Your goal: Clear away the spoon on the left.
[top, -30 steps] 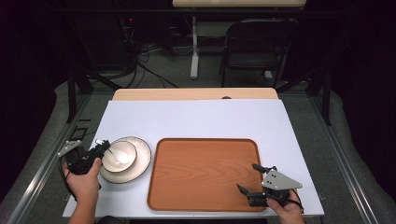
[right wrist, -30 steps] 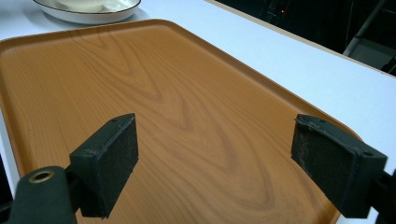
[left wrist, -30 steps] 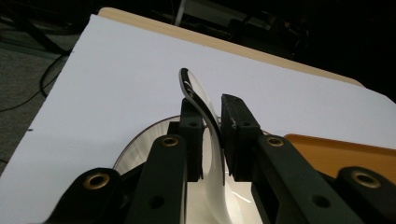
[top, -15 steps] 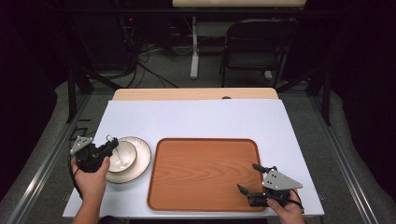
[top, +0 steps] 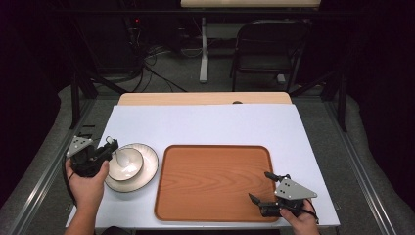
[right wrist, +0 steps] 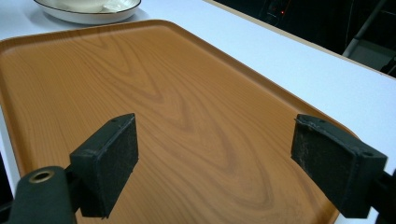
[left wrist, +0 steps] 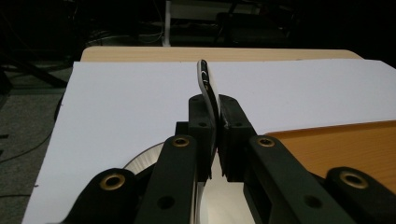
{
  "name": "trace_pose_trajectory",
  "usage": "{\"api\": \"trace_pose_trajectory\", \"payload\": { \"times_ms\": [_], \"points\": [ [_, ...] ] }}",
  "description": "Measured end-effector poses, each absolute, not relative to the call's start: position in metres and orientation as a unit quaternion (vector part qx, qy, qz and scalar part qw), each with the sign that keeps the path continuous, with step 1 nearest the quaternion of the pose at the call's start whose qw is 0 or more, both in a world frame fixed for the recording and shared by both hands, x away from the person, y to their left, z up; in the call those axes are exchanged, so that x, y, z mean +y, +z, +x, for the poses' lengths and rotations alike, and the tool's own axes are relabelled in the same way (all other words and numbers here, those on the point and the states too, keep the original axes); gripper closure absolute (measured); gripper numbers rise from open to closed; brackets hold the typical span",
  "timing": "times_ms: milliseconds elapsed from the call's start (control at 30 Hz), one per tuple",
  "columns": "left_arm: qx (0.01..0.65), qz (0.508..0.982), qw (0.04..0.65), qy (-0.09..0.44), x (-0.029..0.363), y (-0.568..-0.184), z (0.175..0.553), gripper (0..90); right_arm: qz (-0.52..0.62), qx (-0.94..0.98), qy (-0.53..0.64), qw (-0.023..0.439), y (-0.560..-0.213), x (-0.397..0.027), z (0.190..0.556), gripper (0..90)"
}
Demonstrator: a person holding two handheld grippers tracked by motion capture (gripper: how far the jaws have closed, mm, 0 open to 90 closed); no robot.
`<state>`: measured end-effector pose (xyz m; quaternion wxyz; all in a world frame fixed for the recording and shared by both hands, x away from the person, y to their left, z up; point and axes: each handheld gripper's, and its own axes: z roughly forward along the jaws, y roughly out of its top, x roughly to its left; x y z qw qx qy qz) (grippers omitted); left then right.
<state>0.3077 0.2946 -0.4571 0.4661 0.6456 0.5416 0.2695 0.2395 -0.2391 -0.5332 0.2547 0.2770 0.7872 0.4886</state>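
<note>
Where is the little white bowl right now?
In the high view the bowl sits on the white plate at the table's left side, just left of the wooden tray, with the left gripper pinching its rim.

No text, label, brand, number or sign could be read anywhere in the pictures. A few pale marks were seen on the dark rim of the bowl (left wrist: 204, 77) at the upper middle of the left gripper view, but they were too small and blurred to be made out as letters.
</note>
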Motion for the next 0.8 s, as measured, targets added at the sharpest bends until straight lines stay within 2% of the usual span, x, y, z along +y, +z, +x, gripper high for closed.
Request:
{"api": "trace_pose_trajectory", "payload": {
  "times_ms": [467,800],
  "points": [
    [0.523,0.658,0.47,0.269,0.296,-0.429,0.302,85.4,0.276,0.788,0.488,0.255,-0.533,-0.239,0.24,14.4],
    [0.501,0.675,0.486,0.237,0.284,-0.418,0.299,85.4,0.276,0.788,0.487,0.255,-0.533,-0.239,0.24,14.4]
  ]
}}
